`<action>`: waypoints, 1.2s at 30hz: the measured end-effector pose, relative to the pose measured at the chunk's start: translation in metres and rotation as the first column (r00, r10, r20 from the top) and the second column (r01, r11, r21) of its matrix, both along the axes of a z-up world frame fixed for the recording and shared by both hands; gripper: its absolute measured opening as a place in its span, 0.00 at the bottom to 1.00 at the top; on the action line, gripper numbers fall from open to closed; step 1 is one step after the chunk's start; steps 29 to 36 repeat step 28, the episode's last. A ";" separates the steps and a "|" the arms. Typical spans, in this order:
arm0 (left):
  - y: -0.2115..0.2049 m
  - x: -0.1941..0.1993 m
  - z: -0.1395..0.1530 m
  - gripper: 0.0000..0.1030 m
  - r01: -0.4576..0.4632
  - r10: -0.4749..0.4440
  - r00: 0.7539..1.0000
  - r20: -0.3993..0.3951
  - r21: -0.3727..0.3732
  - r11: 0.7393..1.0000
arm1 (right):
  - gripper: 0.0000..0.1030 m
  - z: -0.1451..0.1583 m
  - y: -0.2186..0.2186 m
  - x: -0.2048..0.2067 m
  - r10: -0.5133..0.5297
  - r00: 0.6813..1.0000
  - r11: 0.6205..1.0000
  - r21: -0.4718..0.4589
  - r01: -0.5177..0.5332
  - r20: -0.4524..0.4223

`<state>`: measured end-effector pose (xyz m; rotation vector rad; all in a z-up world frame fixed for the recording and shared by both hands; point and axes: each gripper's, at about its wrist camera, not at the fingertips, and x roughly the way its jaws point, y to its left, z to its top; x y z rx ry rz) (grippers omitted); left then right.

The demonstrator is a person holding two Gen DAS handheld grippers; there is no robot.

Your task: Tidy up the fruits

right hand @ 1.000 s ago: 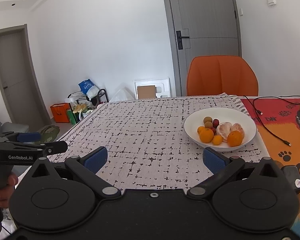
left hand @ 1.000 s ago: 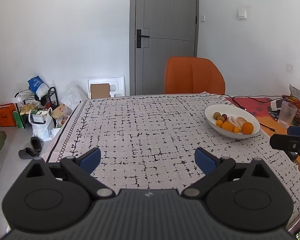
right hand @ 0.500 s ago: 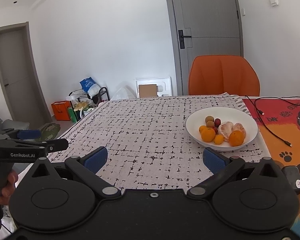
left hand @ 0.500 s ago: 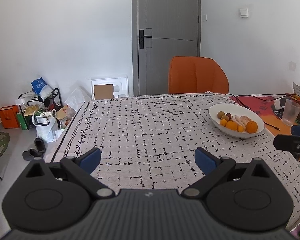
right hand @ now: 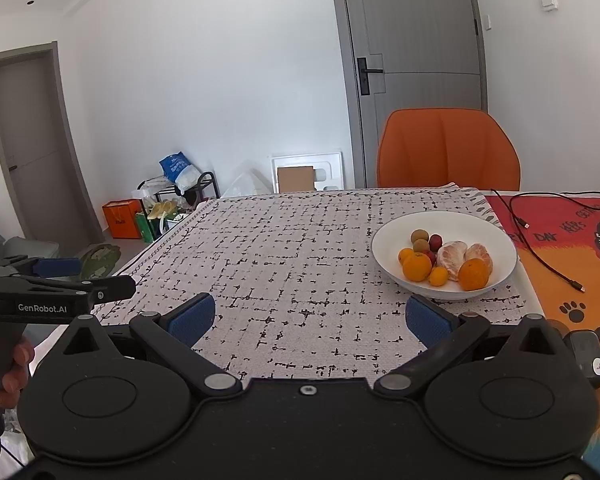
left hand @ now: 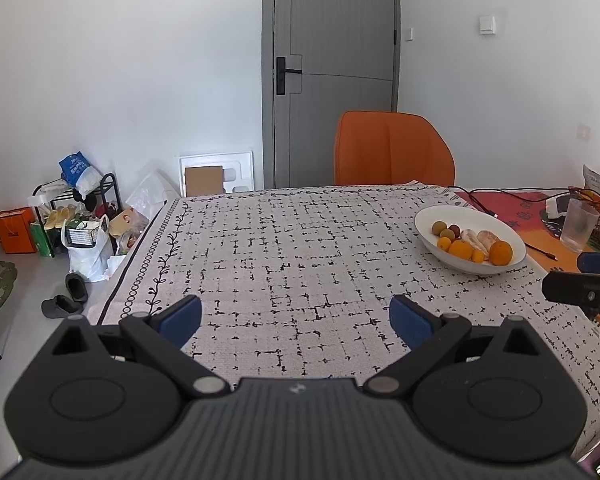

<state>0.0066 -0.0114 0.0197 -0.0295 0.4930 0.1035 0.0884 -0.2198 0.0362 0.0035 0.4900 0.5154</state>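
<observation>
A white bowl [right hand: 496, 236] [left hand: 452, 216] sits on the right side of the patterned tablecloth. It holds several fruits: oranges [right hand: 417, 267], peeled mandarins [right hand: 452, 258], small brown fruits [right hand: 419, 236] and a red one [right hand: 435, 242]. My right gripper [right hand: 311, 320] hovers open over the cloth, short of the bowl and left of it, with nothing between its blue pads. My left gripper [left hand: 296, 318] is also open and empty, near the table's front edge, far left of the bowl. Each gripper shows at the edge of the other's view: the left gripper [right hand: 56, 280], the right gripper [left hand: 580, 284].
An orange chair [right hand: 448, 148] stands behind the table's far edge. Right of the cloth lies an orange mat [right hand: 560, 264] with a black cable [right hand: 540, 240] and a clear cup [left hand: 578, 224]. Bags and a rack [left hand: 76, 208] clutter the floor at left.
Both views have shifted slightly; the bowl sits a little further left and lower in the left wrist view. Both grippers remain open and empty.
</observation>
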 end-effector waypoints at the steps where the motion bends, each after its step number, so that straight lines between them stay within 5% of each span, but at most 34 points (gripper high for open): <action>1: 0.000 0.000 0.000 0.96 0.000 0.000 1.000 0.002 0.000 1.000 | 1.00 0.000 0.000 0.000 -0.001 1.000 1.000 -0.001 0.001 -0.002; 36: 0.001 -0.001 -0.001 0.96 0.012 -0.012 1.000 -0.003 -0.016 1.000 | 1.00 -0.003 0.003 0.000 0.002 1.000 1.000 -0.010 -0.002 -0.013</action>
